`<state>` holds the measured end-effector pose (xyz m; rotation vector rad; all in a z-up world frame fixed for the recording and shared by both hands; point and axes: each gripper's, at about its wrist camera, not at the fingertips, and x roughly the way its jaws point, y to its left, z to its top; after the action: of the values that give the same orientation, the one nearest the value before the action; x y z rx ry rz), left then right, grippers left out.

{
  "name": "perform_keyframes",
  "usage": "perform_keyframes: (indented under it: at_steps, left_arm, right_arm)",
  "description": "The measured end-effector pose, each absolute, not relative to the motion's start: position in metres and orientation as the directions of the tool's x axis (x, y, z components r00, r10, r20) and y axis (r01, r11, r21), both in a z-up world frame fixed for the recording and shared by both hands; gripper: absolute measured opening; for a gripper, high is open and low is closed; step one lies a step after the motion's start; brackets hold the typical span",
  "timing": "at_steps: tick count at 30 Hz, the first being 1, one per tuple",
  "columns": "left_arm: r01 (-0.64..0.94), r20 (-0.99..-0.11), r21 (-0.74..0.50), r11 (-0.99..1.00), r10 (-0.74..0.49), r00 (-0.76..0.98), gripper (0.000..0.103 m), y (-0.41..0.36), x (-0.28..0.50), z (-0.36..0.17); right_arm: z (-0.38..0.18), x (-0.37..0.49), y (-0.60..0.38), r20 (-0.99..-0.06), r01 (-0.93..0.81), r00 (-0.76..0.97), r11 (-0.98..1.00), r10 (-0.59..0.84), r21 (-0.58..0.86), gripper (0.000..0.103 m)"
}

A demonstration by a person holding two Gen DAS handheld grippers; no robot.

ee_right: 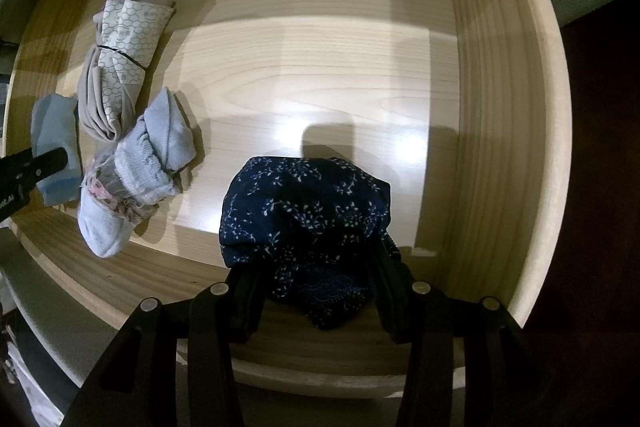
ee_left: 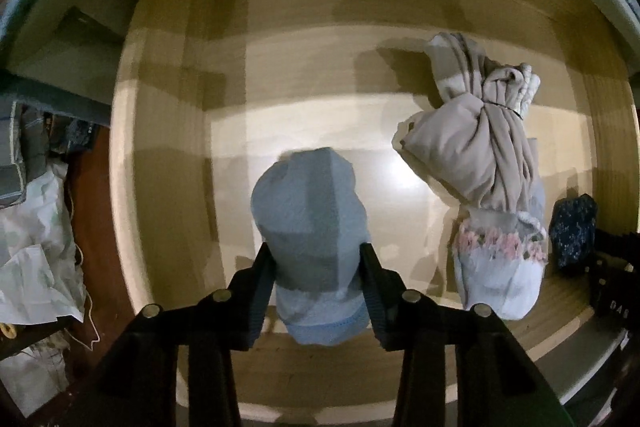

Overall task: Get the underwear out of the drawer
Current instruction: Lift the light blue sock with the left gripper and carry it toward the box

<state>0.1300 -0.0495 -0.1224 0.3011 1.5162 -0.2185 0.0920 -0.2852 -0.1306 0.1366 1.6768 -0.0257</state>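
My left gripper (ee_left: 317, 261) is shut on a rolled light blue underwear (ee_left: 310, 215), held above the floor of the open wooden drawer (ee_left: 280, 75). My right gripper (ee_right: 310, 267) is shut on a navy floral underwear (ee_right: 304, 211) near the drawer's front right. In the right wrist view the light blue roll (ee_right: 54, 139) and the left gripper's fingers (ee_right: 28, 167) show at the far left. In the left wrist view the navy piece (ee_left: 572, 231) shows at the far right. A beige bundle (ee_left: 476, 147) tied with a band and a pale blue lace-trimmed roll (ee_left: 500, 267) lie in the drawer between the grippers.
The beige bundle (ee_right: 116, 67) and the pale blue roll (ee_right: 132, 179) also show in the right wrist view. The drawer's right wall (ee_right: 500, 107) stands close to the right gripper. Outside the drawer on the left are white crumpled bags (ee_left: 32, 251) and folded clothes (ee_left: 24, 155).
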Motion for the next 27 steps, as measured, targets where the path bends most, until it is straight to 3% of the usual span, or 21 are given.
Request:
perform_keyframes:
  at_steps: [27]
  left_arm:
    - [0.403,-0.925,0.006,0.915,-0.148,0.350,0.040,-0.022,0.085,0.053]
  right_arm:
    - [-0.132,0.091,-0.285,-0.992,0.104,-0.105,0.992,0.075,0.064,0.044]
